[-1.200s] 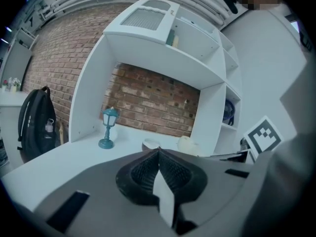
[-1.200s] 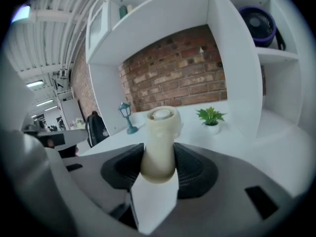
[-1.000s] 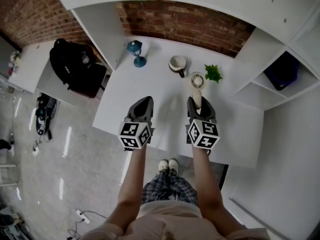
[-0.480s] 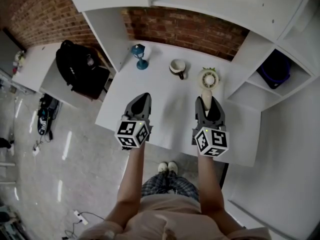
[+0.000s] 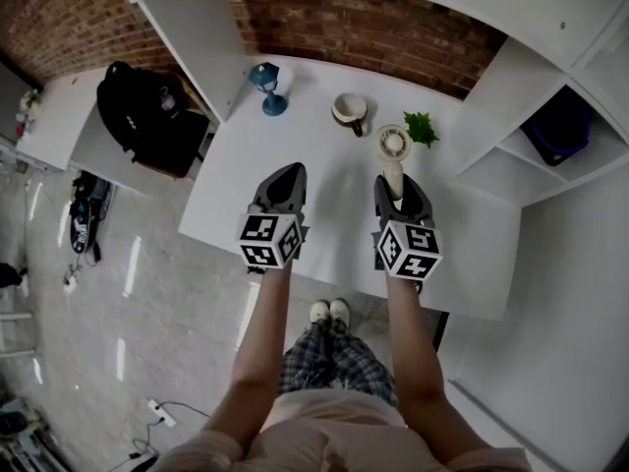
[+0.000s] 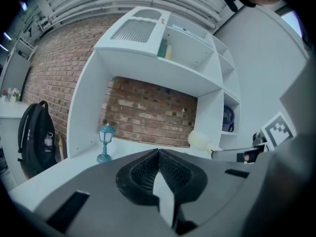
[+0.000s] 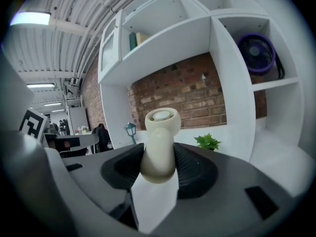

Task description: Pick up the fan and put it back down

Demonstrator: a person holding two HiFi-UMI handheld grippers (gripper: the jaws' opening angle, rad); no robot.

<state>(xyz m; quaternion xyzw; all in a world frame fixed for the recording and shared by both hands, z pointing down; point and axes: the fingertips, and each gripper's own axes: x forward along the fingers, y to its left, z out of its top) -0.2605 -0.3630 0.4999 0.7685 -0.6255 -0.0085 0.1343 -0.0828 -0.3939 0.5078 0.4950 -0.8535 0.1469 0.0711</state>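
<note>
The white surface [image 5: 334,214] is hemmed on 3 sides: brick wall [image 5: 393,37] at the back, a white shelf upright [image 5: 201,52] at the far-left corner, the shelf unit [image 5: 491,116] along the right; only the near edge, above the person's shoes [image 5: 329,312], and the left edge, w/ grey floor [image 5: 128,293] beyond, are free. The most open room is the bare strip btw the two claws and the stretch ahead of the left claw [image 5: 284,173] up to the blue lantern [image 5: 265,88]; the right side is tighter, w/ the mug [image 5: 349,111], the green plant [image 5: 421,128] and the shelf wall close round the cream fan [image 5: 393,146]. The left claw hangs over the near-left part of the surface, clenched tip to tip w/ nothing in it; the right claw [image 5: 396,187] is clamped on the fan's handle, a pad on either side of the stem; the fan's head points away toward the wall, just beside the plant and near the mug; can't tell whether its foot is clear of the surface. Count: 2 claws, each w/ 1 marker cube; 1 cream fan in the grip plus 1 purple fan [image 5: 558,126] in a shelf cubby at right, so 2 fans; 1 mug; 1 lantern; 1 plant; 1 black backpack [image 5: 147,121] off the left edge; 2 shoes.
</note>
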